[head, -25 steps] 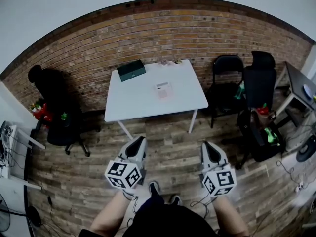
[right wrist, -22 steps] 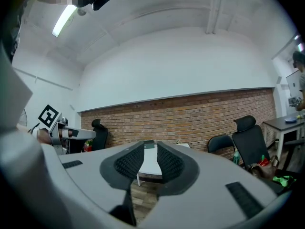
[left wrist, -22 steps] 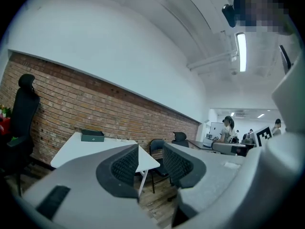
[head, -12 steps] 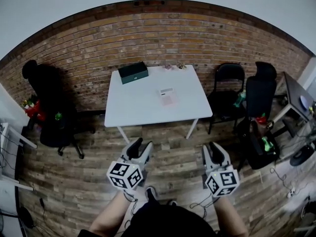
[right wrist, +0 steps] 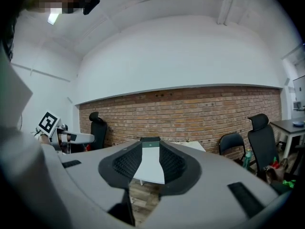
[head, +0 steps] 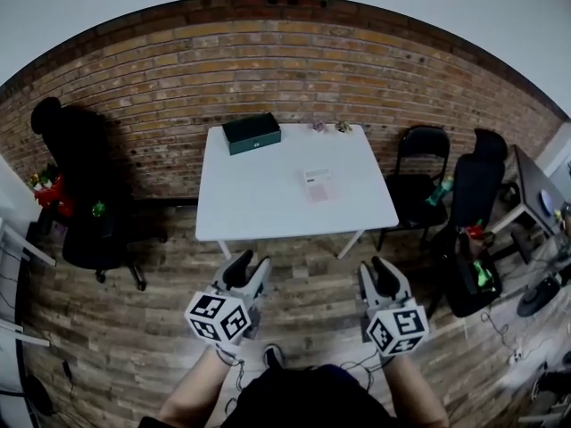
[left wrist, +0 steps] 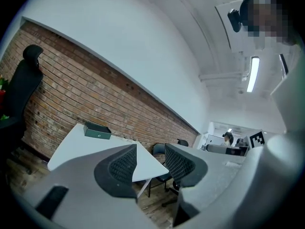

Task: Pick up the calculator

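While left claw (head: 252, 262) and right claw (head: 375, 268) have just opened, empty — calculator (head: 318, 185) lies lengthwise toward wall (head: 357, 78).

A: What's the table (head: 268, 208) like?
B: A smooth, matt white top on thin white legs. Behind it, the wall (head: 375, 78) is rough red brick with pale mortar.
A: And under it?
B: The floor (head: 125, 328) is worn, mottled wood planks. On the table is a dark green box (head: 252, 133) with a dull finish; the pale calculator (head: 318, 185) is too small to judge.
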Action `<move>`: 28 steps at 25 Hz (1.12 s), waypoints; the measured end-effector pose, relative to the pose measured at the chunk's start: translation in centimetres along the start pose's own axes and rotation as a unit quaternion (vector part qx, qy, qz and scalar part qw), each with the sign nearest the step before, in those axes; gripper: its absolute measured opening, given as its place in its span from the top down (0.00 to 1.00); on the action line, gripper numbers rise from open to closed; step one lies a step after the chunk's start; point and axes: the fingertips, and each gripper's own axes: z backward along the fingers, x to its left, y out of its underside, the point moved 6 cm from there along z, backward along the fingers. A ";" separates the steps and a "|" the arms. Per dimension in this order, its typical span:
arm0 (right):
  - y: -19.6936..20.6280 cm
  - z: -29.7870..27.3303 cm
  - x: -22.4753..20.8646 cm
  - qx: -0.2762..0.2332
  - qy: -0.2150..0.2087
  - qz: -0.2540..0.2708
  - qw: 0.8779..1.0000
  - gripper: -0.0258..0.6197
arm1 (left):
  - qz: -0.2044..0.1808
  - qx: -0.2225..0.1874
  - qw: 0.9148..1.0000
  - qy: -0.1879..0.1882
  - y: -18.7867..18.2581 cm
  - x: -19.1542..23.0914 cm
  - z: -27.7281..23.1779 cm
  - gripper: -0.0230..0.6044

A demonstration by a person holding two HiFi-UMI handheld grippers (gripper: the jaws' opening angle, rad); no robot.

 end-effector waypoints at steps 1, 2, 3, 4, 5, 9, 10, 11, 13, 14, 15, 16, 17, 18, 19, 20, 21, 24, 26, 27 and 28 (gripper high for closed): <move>0.0 -0.6 0.2 0.004 0.000 0.000 1.000 0.78 | 0.004 0.001 1.000 0.001 0.0 0.7 -0.3 0.69; 0.1 -1.2 0.2 0.007 0.001 -0.001 1.000 0.78 | 0.008 0.003 1.000 0.003 -0.1 1.2 -0.8 0.69; 0.2 -1.8 0.1 0.011 0.001 -0.003 1.000 0.78 | 0.010 0.004 1.000 0.005 -0.1 1.6 -1.3 0.69; 0.4 -2.3 -0.2 0.014 0.002 -0.005 1.000 0.78 | 0.012 0.006 1.000 0.007 -0.1 2.0 -1.9 0.69; 0.5 -2.8 -0.5 0.016 0.004 -0.007 1.000 0.78 | 0.014 0.008 1.000 0.010 0.0 2.2 -2.5 0.69; 0.8 -5.0 -1.9 0.023 0.006 -0.016 1.000 0.78 | 0.016 0.020 1.000 0.015 0.1 3.1 -5.0 0.69; 0.9 -5.7 -2.3 0.023 0.004 -0.021 1.000 0.78 | 0.016 0.023 1.000 0.013 0.1 3.3 -5.7 0.69; 1.1 -6.4 -2.8 0.023 0.002 -0.026 0.999 0.78 | 0.015 0.025 1.000 0.011 -0.1 3.5 -6.4 0.69; 1.4 -7.8 -3.9 0.023 -0.007 -0.035 0.999 0.79 | 0.011 0.028 1.000 0.005 -0.3 3.9 -7.9 0.69; 1.5 -8.6 -4.4 0.023 -0.012 -0.039 0.999 0.79 | 0.008 0.029 1.000 0.003 -0.5 4.0 -8.7 0.69; 1.7 -9.4 -4.9 0.024 -0.017 -0.044 0.999 0.79 | 0.005 0.029 1.000 0.000 -0.6 4.1 -9.5 0.69; 1.9 -10.2 -5.5 0.025 -0.022 -0.048 0.998 0.79 | 0.001 0.029 1.000 -0.003 -0.8 4.2 -10.3 0.69; 2.0 -11.0 -6.2 0.027 -0.027 -0.051 0.998 0.79 | -0.001 0.030 1.000 -0.006 -0.9 4.3 -11.3 0.69; 2.0 -11.9 -7.0 0.028 -0.032 -0.053 0.998 0.79 | -0.002 0.030 0.999 -0.011 -1.0 4.4 -12.3 0.69; 1.9 -12.8 -7.8 0.028 -0.037 -0.053 0.998 0.79 | -0.002 0.032 0.999 -0.015 -1.1 4.5 -13.5 0.69; 1.8 -13.7 -8.8 0.027 -0.042 -0.052 0.997 0.80 | -0.002 0.034 0.999 -0.019 -1.1 4.5 -14.7 0.69; 1.7 -14.5 -9.9 0.028 -0.046 -0.052 0.997 0.80 | -0.003 0.036 0.999 -0.023 -1.2 4.5 -15.9 0.69; 1.7 -16.8 -13.4 0.031 -0.052 -0.057 0.997 0.80 | -0.005 0.042 0.999 -0.032 -1.1 4.0 -19.4 0.69; 1.6 -18.1 -15.4 0.033 -0.057 -0.062 0.996 0.80 | -0.007 0.049 0.998 -0.036 -1.0 3.4 -21.4 0.69; 1.6 -18.7 -16.2 0.033 -0.062 -0.064 0.995 0.80 | -0.008 0.053 0.998 -0.039 -0.9 3.2 -22.2 0.69; 1.5 -19.2 -17.0 0.033 -0.068 -0.065 0.995 0.80 | -0.008 0.055 0.998 -0.043 -0.8 3.0 -22.9 0.69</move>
